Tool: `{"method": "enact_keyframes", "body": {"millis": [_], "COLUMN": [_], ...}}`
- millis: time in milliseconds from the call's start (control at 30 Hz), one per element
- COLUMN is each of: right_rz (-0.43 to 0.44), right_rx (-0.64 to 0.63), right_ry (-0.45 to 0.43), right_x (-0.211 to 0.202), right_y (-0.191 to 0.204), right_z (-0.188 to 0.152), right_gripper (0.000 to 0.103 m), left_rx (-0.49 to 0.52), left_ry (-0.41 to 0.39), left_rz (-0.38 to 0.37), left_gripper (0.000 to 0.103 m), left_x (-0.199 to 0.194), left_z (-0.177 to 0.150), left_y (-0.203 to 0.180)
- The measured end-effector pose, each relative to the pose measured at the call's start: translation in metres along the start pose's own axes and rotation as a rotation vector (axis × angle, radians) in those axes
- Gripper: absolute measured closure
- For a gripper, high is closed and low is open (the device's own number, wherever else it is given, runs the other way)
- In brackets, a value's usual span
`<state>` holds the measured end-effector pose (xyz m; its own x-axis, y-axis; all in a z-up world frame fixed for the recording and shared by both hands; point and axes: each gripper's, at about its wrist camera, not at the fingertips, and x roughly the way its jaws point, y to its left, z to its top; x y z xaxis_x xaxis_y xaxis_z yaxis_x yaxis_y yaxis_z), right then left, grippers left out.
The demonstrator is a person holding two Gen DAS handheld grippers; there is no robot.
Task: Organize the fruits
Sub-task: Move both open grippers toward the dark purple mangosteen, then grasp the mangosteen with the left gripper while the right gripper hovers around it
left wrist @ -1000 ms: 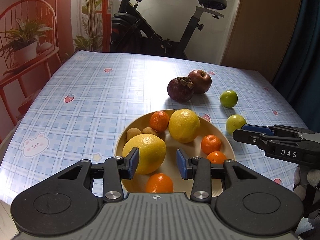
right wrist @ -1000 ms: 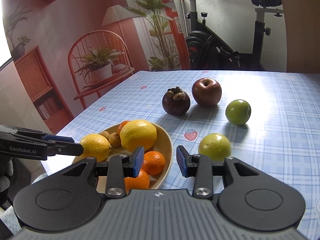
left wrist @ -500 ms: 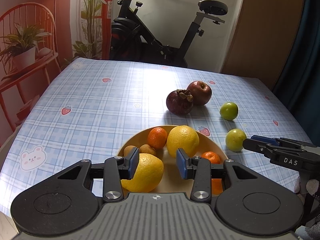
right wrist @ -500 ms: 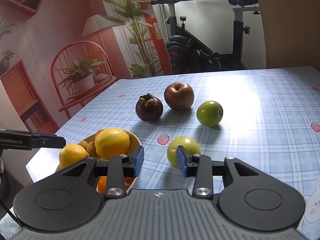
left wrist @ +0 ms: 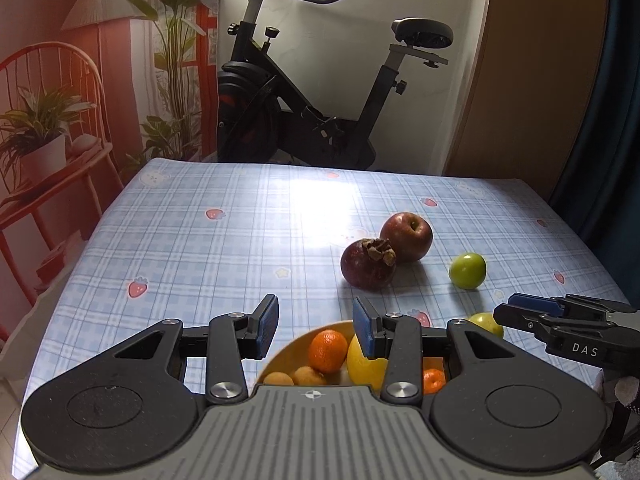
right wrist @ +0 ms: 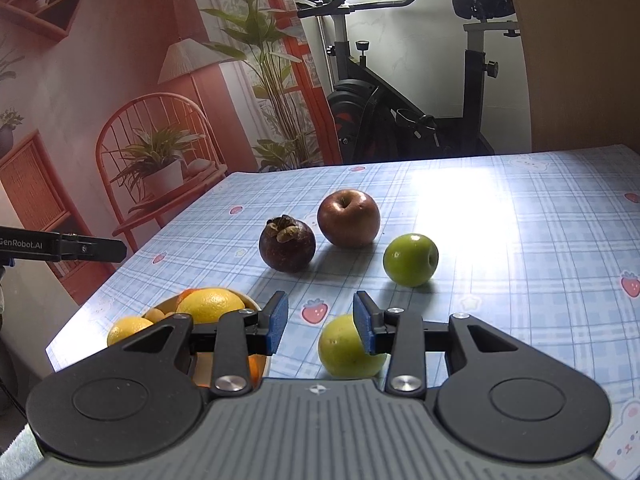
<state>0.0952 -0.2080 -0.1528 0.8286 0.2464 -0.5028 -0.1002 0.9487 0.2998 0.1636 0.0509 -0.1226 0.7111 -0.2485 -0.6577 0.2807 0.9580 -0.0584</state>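
A tan bowl (left wrist: 304,330) (right wrist: 254,302) at the table's near edge holds lemons (right wrist: 210,305), small oranges (left wrist: 328,350) and small brown fruits. On the cloth beyond lie a dark mangosteen (left wrist: 368,264) (right wrist: 287,243), a red apple (left wrist: 407,236) (right wrist: 348,218), a far green fruit (left wrist: 468,270) (right wrist: 410,259) and a near yellow-green fruit (left wrist: 486,322) (right wrist: 346,348). My left gripper (left wrist: 316,326) is open and empty above the bowl. My right gripper (right wrist: 320,320) is open and empty, its right finger just over the near green fruit.
The table (left wrist: 200,240) has a blue checked cloth with strawberry prints. An exercise bike (left wrist: 312,112) stands behind its far edge. A red chair with a potted plant (right wrist: 160,168) stands to the left. A dark curtain (left wrist: 616,120) hangs at the right.
Both grippers have pulled back and tilted up, so the bowl has slid low in both views. The right gripper has turned right, toward the near green fruit. Both stay open.
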Motion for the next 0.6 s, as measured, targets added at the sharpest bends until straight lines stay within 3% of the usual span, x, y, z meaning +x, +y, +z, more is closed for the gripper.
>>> {"method": "enact_keyframes", "body": {"millis": [333, 600], "right_rz": [0.021, 0.045], "right_rx": [-0.071, -0.068], "right_ry": [0.046, 0.104], "right_x": [0.044, 0.077], "right_y": [0.012, 0.016], "right_z": [0.03, 0.034], "right_gripper": [0.06, 0.056], "left_rx": [0.017, 0.008], "left_ry": [0.054, 0.073], "left_rz": [-0.048, -0.068], "left_gripper": [0.06, 0.06], "left_x": [0.035, 0.07], "left_z": [0.035, 0.047], "left_y": [0.001, -0.004]}}
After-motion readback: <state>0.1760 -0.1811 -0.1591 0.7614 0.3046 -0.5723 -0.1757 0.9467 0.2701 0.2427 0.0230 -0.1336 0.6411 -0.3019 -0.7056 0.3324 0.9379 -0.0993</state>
